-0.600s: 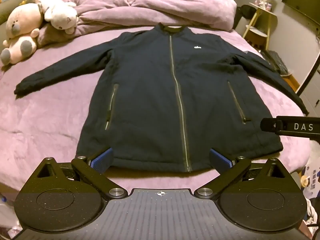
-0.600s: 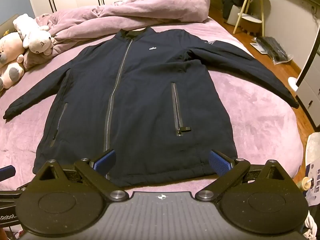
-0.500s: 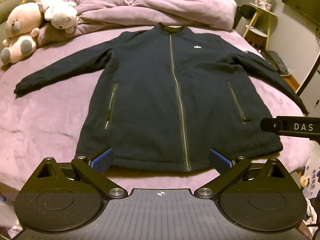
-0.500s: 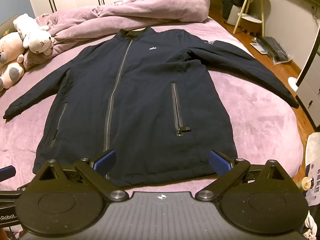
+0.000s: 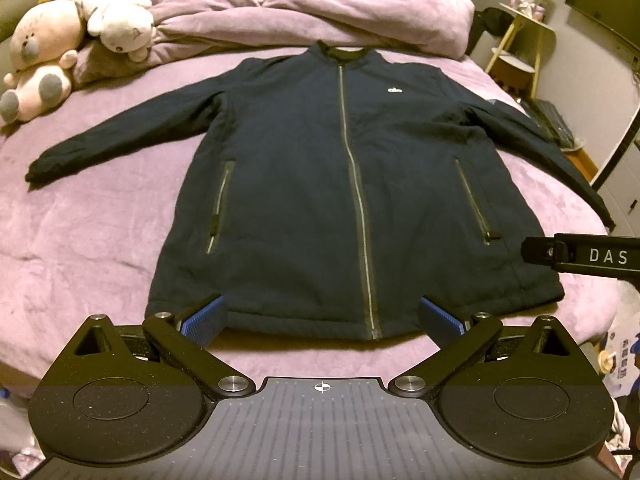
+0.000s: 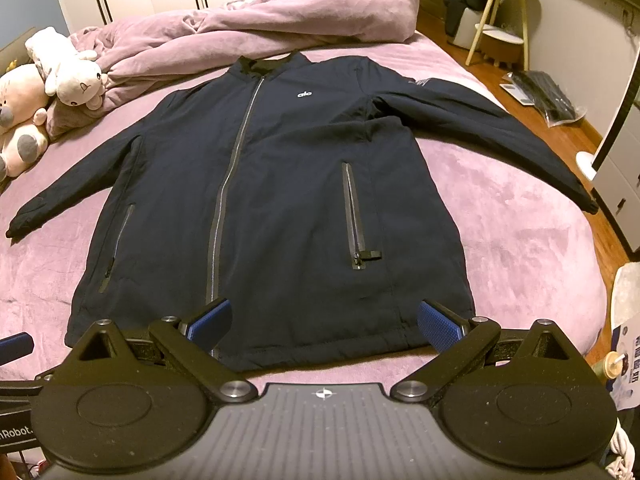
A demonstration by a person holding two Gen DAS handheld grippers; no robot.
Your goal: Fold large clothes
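Observation:
A dark navy zip jacket (image 5: 344, 184) lies flat, front up, on a purple bed (image 5: 80, 240), both sleeves spread out sideways; it also shows in the right wrist view (image 6: 272, 200). My left gripper (image 5: 322, 320) is open and empty, hovering just short of the jacket's hem near the zipper end. My right gripper (image 6: 324, 320) is open and empty, hovering over the hem on the jacket's right half. The right gripper's body shows at the right edge of the left wrist view (image 5: 580, 256).
A bunched purple duvet (image 5: 312, 12) lies behind the collar. Two plush toys (image 5: 60, 52) sit at the bed's far left. A yellow-legged side table (image 6: 500, 20) and dark bags (image 6: 548, 96) on the wooden floor are to the right of the bed.

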